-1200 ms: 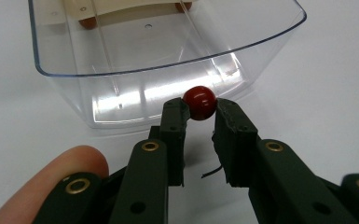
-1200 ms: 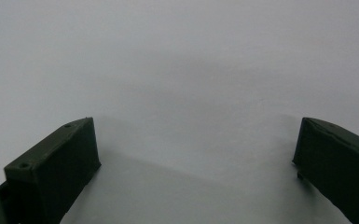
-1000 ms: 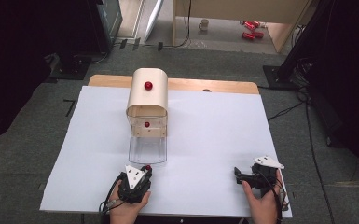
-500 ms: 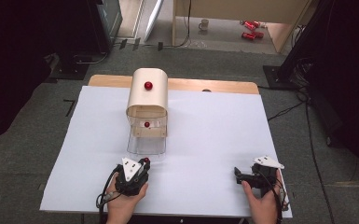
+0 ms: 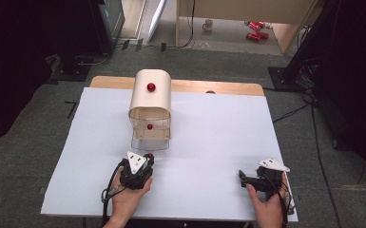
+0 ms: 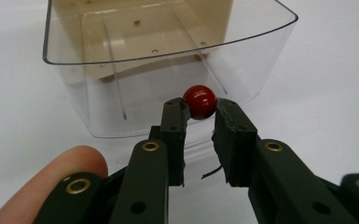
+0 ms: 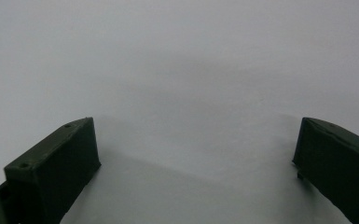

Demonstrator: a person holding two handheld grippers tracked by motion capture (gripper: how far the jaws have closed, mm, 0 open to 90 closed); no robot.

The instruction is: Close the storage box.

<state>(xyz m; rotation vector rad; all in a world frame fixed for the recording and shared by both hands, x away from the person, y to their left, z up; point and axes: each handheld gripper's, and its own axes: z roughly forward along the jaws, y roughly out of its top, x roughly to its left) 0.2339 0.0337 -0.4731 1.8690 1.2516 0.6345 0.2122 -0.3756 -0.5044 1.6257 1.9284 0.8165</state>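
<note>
Red knob [image 6: 200,101] on a clear drawer [image 6: 168,70], pulled out of a cream box [image 5: 150,97], is pinched by the left hand-held gripper [image 6: 200,112]. Right hand-held gripper [image 7: 196,154] rests spread wide on the white desk [image 5: 218,137].

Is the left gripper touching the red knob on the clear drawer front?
Touching. In the left gripper view, the left gripper has both black jaws pressed against the sides of the red knob on the clear drawer, no gap showing.
</note>
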